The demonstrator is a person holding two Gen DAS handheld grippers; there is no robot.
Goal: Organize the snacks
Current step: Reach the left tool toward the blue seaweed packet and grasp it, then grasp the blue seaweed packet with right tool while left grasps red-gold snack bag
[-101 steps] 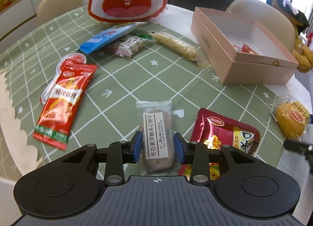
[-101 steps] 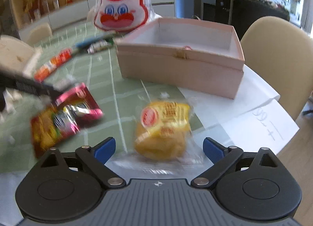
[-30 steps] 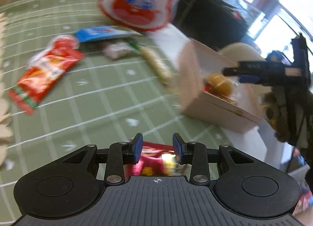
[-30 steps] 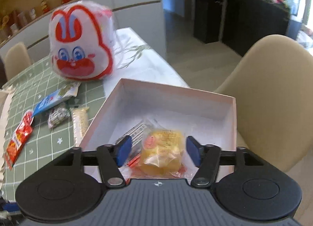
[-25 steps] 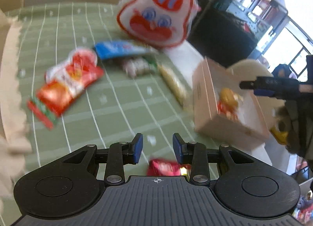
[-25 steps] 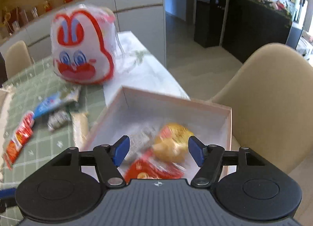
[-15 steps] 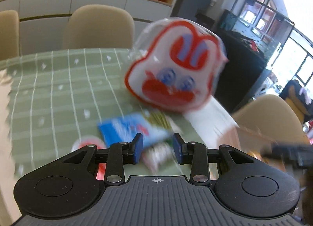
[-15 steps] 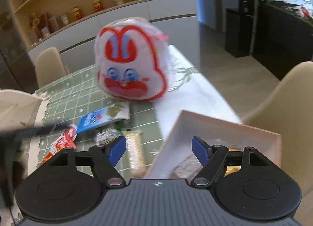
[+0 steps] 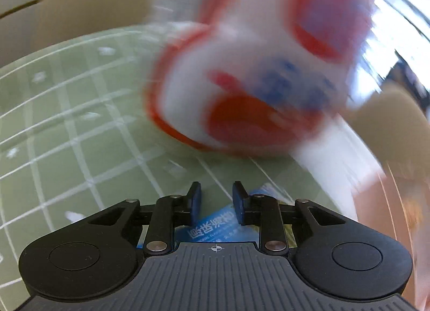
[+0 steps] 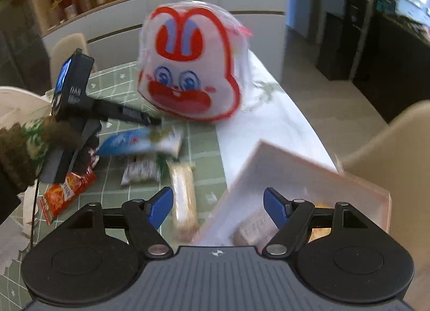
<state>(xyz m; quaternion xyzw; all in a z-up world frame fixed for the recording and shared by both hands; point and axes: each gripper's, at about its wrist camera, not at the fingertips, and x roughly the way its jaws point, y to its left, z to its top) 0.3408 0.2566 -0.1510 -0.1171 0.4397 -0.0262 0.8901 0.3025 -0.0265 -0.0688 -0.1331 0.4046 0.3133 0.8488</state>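
While closing, left tongs [image 9: 214,200] straddle blue packet [image 9: 219,226].

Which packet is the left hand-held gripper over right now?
Find the big rabbit-face bag standing on the green checked tablecloth. Just in front of it lies the long blue-and-white packet, under the left hand-held gripper; it is the only blue wrapper among the snacks.
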